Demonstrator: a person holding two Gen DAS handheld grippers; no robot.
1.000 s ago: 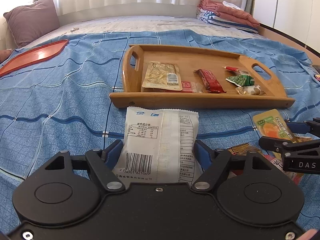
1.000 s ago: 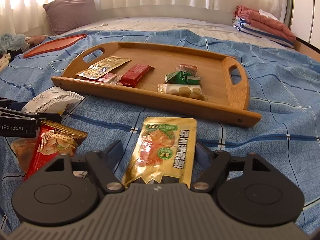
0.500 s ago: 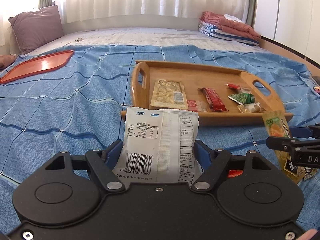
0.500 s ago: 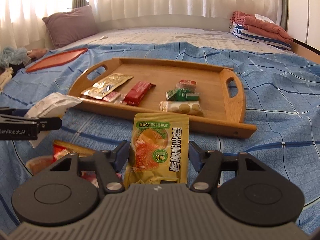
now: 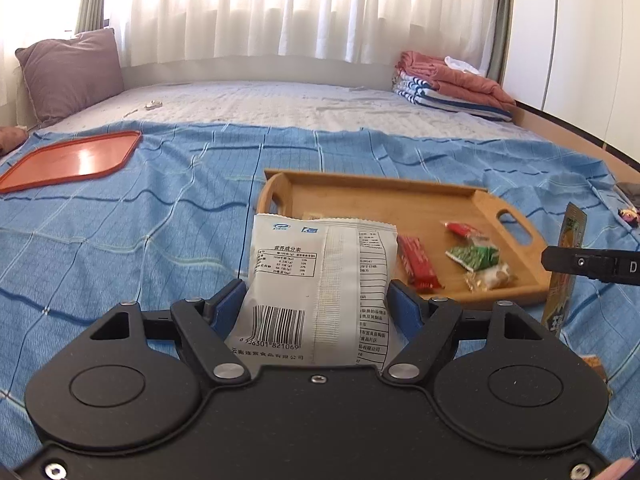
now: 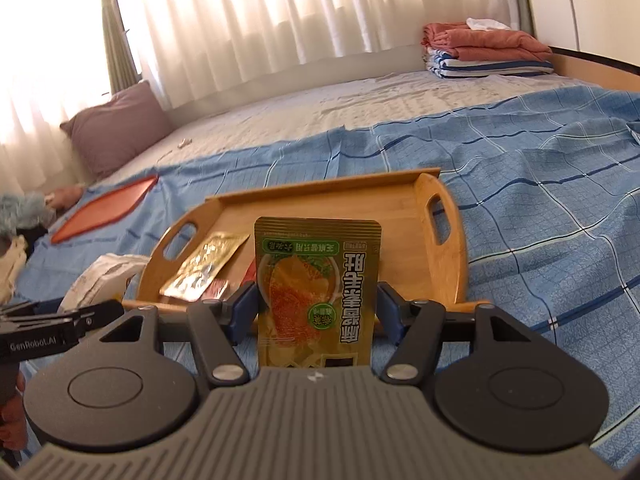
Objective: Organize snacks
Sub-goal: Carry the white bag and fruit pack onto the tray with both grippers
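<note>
My left gripper (image 5: pixel 318 300) is shut on a white snack bag (image 5: pixel 320 276) with a barcode, held upright above the blue bedspread. Beyond it lies the wooden tray (image 5: pixel 506 216), holding a red bar (image 5: pixel 418 266), a green packet (image 5: pixel 472 257) and a clear candy packet (image 5: pixel 490 278). My right gripper (image 6: pixel 316 310) is shut on a yellow-green pouch (image 6: pixel 318 288), also upright in front of the tray (image 6: pixel 440 236). A gold sachet (image 6: pixel 204 266) lies in the tray's left part. The right gripper's finger (image 5: pixel 592 265) and pouch edge (image 5: pixel 570 240) show at the left view's right side.
An orange lid-like tray (image 5: pixel 70 160) lies far left on the bedspread. A purple pillow (image 5: pixel 70 74) and folded blankets (image 5: pixel 452 84) sit at the back by the curtains. A small dark item (image 5: pixel 628 212) lies at the right edge. Snack packets (image 5: pixel 596 364) remain near the front.
Both grippers have risen with their packets and the views tilted up. The right gripper rolled, so its view now leans. The tray sits lower and closer behind each packet.
</note>
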